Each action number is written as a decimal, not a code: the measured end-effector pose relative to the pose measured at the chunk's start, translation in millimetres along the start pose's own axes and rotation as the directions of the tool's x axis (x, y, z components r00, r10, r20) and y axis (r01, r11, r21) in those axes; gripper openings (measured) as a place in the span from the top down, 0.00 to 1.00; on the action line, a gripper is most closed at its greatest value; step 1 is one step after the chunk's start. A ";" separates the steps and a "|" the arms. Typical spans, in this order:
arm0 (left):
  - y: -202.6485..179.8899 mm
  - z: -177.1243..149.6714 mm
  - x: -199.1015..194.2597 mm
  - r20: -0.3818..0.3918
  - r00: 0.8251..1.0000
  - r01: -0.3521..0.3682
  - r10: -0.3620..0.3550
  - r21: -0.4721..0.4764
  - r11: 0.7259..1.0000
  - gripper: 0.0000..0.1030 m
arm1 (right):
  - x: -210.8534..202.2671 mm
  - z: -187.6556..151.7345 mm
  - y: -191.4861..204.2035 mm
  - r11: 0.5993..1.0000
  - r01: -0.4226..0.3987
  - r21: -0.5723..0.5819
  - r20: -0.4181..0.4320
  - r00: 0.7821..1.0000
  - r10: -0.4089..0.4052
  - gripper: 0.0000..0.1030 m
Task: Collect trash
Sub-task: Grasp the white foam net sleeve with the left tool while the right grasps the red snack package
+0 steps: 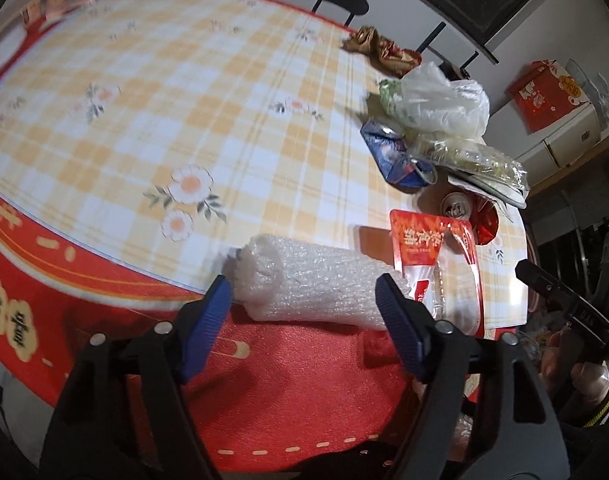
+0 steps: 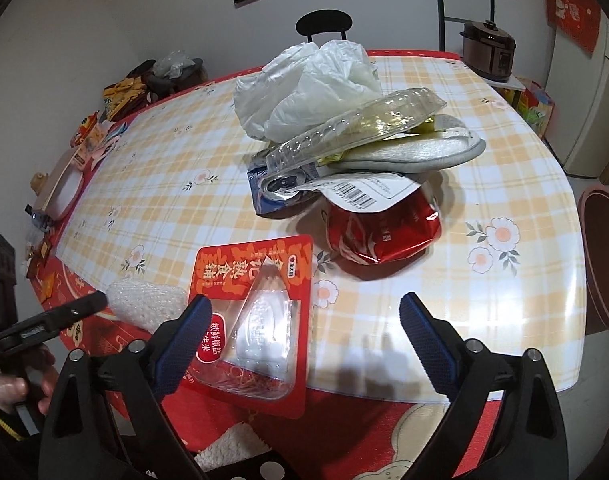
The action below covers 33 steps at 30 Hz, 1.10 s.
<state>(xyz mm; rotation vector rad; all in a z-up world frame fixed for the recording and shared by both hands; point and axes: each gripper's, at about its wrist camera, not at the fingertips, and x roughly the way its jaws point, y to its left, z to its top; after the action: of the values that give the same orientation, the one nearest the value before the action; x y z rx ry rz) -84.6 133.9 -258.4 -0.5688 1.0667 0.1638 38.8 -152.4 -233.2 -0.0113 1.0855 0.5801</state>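
The bench (image 1: 192, 92), checked cloth over red, carried a trash heap toward its far right side: white bag (image 2: 304, 80), clear tray (image 2: 356, 120), crushed red can (image 2: 380, 232). At the near edge lay the foam roll (image 1: 316, 280), and the left claw (image 1: 304, 296) straddled it, jaws apart, pads not yet pressing. Looked like the pick-up step; next it needed to squeeze and lift. The right claw (image 2: 304, 324) hung wide open, empty, over the red snack packet (image 2: 256, 316), which touched the roll's end and could snag.

Left half of surface (image 1: 152, 92): bare, open passage.
Near edge: foam roll (image 1: 304, 288) and red packet (image 2: 256, 312) lie across.
Right side: trash heap (image 2: 344, 152) blocks.
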 end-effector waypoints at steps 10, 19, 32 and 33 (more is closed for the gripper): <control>20.5 11.0 22.5 -0.070 0.993 0.085 -0.090 -0.077 0.993 0.30 | 20.3 -0.5 5.8 0.999 -0.009 0.035 -0.071 0.997 0.011 0.21; 22.5 16.7 37.7 -0.126 0.981 0.139 -0.147 -0.075 0.987 0.30 | 43.6 -5.0 -2.7 0.992 0.001 0.123 -0.164 0.986 0.019 0.43; 28.2 16.4 53.8 -0.171 0.967 0.173 -0.188 -0.101 0.980 0.30 | 69.5 -16.4 -6.3 0.989 0.028 0.145 -0.280 0.960 0.014 0.75; 28.4 16.2 53.2 -0.169 0.967 0.175 -0.190 -0.099 0.979 0.40 | 69.8 -16.7 -5.3 0.990 0.026 0.142 -0.279 0.960 0.015 0.81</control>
<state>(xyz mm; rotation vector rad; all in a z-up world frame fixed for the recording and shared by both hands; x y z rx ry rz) -57.2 158.7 -308.7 -0.7654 1.1776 -0.0048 50.7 -131.0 -301.0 0.0306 1.4012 0.5025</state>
